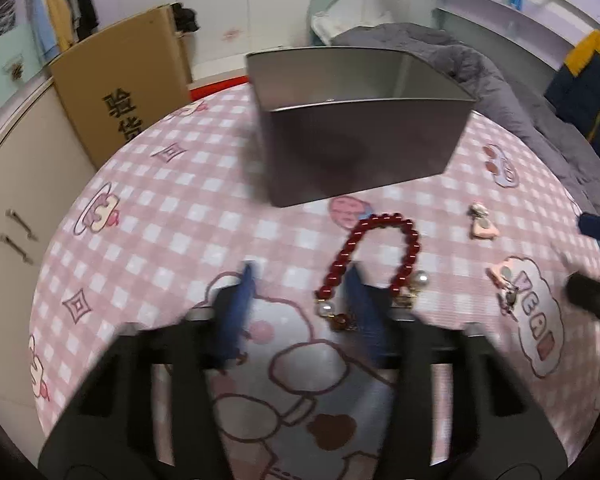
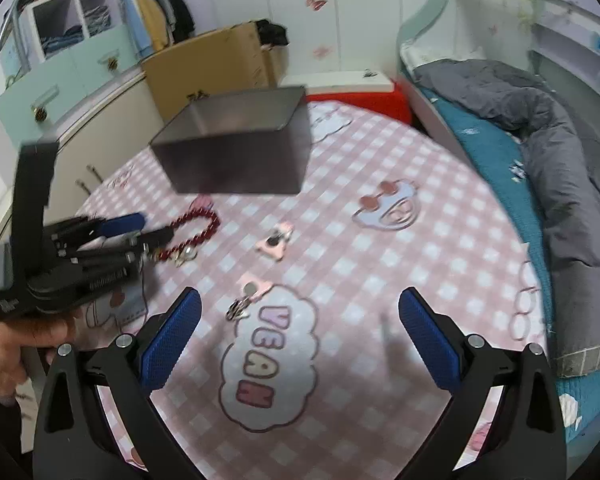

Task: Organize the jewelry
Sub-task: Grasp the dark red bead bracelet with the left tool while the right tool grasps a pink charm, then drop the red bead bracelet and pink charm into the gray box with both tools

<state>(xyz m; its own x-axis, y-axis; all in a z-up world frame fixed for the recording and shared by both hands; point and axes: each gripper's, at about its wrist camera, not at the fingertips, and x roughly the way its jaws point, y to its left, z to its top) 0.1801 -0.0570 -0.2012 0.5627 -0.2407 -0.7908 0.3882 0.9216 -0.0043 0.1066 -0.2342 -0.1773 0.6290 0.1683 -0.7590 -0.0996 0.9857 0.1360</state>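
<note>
On the pink checked counter [image 1: 148, 216], before the grey metal box [image 1: 360, 128], lies one dark red bead bracelet [image 1: 380, 248] with pearl ends, curled in an arch. Left tongs [image 1: 300, 276] tilt downward, jaws narrowed but gripping nothing, one blue finger [image 1: 360, 296] inside the arch. Right tongs [image 2: 300, 304] hang wide over the cloth. Two pink hair clips [image 2: 274, 242] [image 2: 248, 296] rest nearby.

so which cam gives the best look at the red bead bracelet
The left wrist view. There the red bead bracelet lies large near the middle of the picture, its arc of beads and pearl ends clear, with one blue finger over part of it. In the right wrist view it is small, blurred and partly hidden behind the left gripper.
</note>
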